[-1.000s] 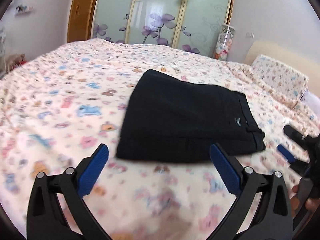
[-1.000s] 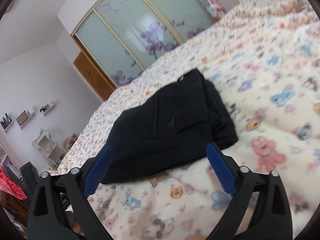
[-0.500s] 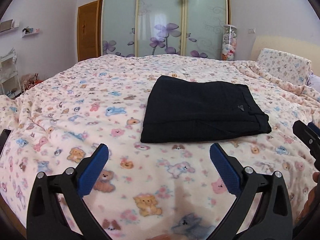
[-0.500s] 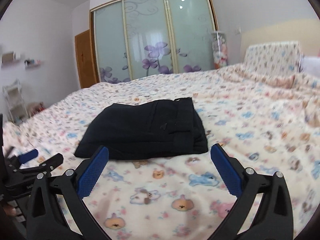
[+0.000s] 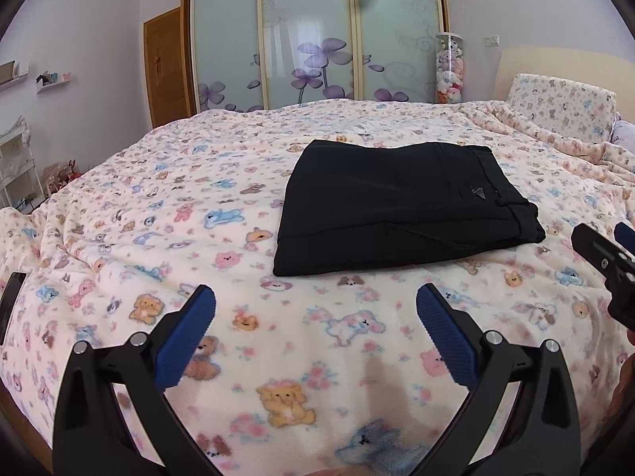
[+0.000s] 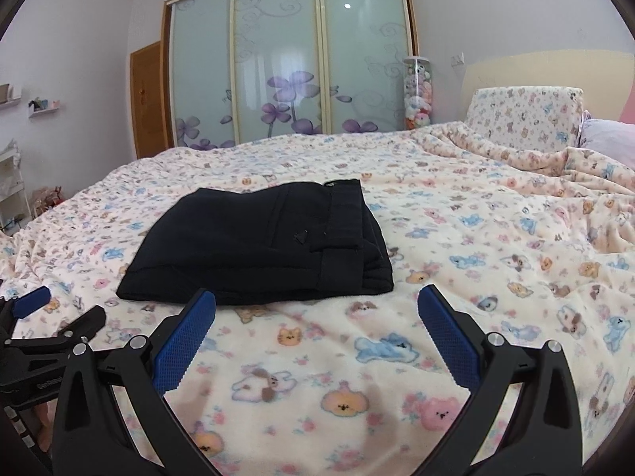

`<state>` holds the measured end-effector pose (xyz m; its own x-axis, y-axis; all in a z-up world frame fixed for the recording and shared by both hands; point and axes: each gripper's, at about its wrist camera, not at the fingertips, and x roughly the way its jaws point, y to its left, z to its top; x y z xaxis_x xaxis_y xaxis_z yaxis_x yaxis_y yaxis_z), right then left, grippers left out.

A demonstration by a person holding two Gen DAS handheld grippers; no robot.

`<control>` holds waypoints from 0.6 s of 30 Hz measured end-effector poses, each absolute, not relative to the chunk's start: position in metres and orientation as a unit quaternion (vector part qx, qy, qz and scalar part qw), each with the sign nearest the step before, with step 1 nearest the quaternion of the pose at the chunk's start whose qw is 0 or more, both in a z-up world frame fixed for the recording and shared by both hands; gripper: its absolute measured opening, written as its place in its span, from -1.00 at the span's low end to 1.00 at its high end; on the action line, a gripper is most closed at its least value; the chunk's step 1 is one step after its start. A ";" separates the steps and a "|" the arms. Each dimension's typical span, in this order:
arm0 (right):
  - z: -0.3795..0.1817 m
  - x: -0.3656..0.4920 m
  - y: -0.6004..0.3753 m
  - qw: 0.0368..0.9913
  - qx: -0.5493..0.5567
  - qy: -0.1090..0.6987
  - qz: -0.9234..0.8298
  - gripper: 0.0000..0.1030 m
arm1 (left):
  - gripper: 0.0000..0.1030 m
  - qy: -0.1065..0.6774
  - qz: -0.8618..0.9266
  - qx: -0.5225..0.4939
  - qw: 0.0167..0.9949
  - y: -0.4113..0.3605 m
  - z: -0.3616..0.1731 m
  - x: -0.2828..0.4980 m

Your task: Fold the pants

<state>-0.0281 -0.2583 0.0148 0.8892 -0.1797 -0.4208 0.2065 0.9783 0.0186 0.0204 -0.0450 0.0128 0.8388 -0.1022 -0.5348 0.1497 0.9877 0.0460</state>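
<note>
Left fingers point(image 5: 186, 333): blue pads spread wide, nothing between them; only blanket shows in the gap.
Left gripper point(image 5: 315, 309): held over the near part of the bed, pointed at the pants, well short of them, touching nothing.
Right fingers point(image 6: 448, 333): blue pads equally wide apart, empty.
Right gripper point(image 6: 316, 309): held over the blanket, just short of the near edge of the pants, not in contact.
Cross-views: each gripper shows at the edge of the other's view, at the right border in the left view, lower left in the right view; the two sit side by side, near each other.
Pants point(image 5: 401, 206): black, lying flat on the blanket near mid-bed as a compact rectangle, waistband end to the right. Several layers show stacked at the right edge in the right view point(image 6: 258, 242).
Blanket point(image 5: 158, 214): pale fleece with a bear print, mostly smooth under and around the pants, rumpled toward the pillow.
Pillow point(image 6: 524, 115): same print, at the head of the bed, well apart from the pants.
Done: folding looks complete; edges roughly line up, no loose leg trails out.
Left: little, by my reading; perhaps a squaring-up of the near edge, which bulges slightly. Underside layers cannot be checked.
</note>
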 end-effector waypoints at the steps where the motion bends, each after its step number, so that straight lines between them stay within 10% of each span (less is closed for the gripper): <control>1: 0.014 -0.027 -0.258 0.971 0.030 0.215 -0.101 0.97 | 0.97 0.279 -0.063 0.044 0.957 -0.046 0.012 0.021; 18: 0.008 -0.022 -0.254 0.967 0.015 0.234 -0.103 0.97 | 0.97 0.285 -0.068 0.077 0.953 -0.057 0.006 0.021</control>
<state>-0.0223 -0.2544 0.0080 0.8694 -0.1930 -0.4549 0.2067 0.9782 -0.0200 0.0214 -0.0575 0.0058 0.8284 -0.0852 -0.5536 0.1730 0.9789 0.1083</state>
